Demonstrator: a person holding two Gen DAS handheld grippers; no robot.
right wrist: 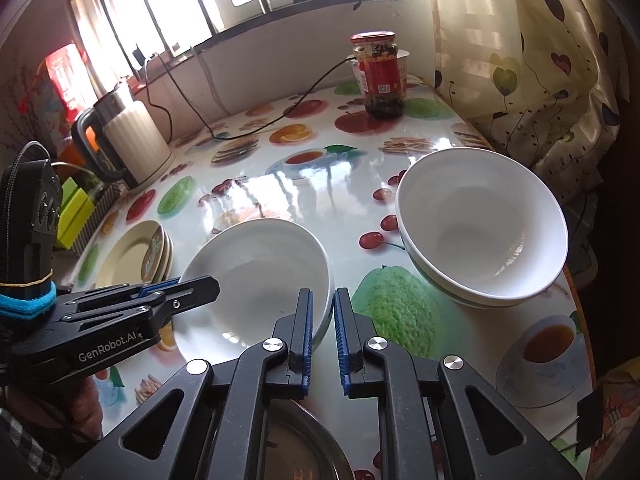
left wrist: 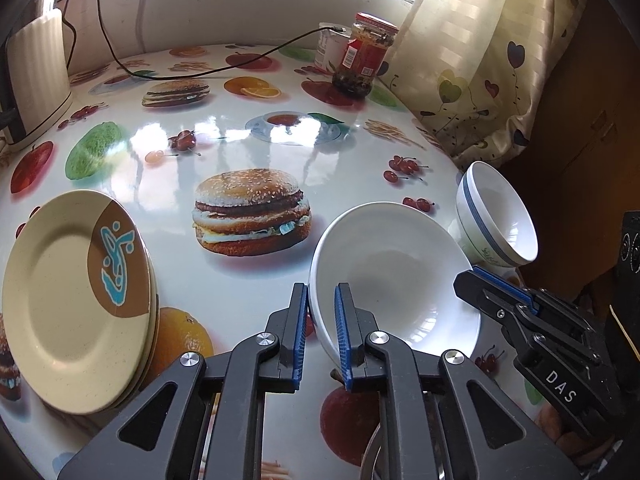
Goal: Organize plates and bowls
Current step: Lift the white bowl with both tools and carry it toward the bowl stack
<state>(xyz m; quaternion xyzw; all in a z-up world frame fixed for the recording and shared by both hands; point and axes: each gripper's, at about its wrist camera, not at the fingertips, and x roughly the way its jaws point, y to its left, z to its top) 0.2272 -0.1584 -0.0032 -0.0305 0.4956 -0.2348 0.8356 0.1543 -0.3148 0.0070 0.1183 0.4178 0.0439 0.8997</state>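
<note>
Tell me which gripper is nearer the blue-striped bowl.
Right. The right gripper grips the plain white bowl's rim on the side facing the blue-striped bowl; the left gripper grips that bowl's opposite rim, farther away.

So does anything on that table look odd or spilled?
Nothing spilled or broken. The oddest thing: both grippers, left gripper and right gripper, pinch the same white bowl by opposite rims.
</note>
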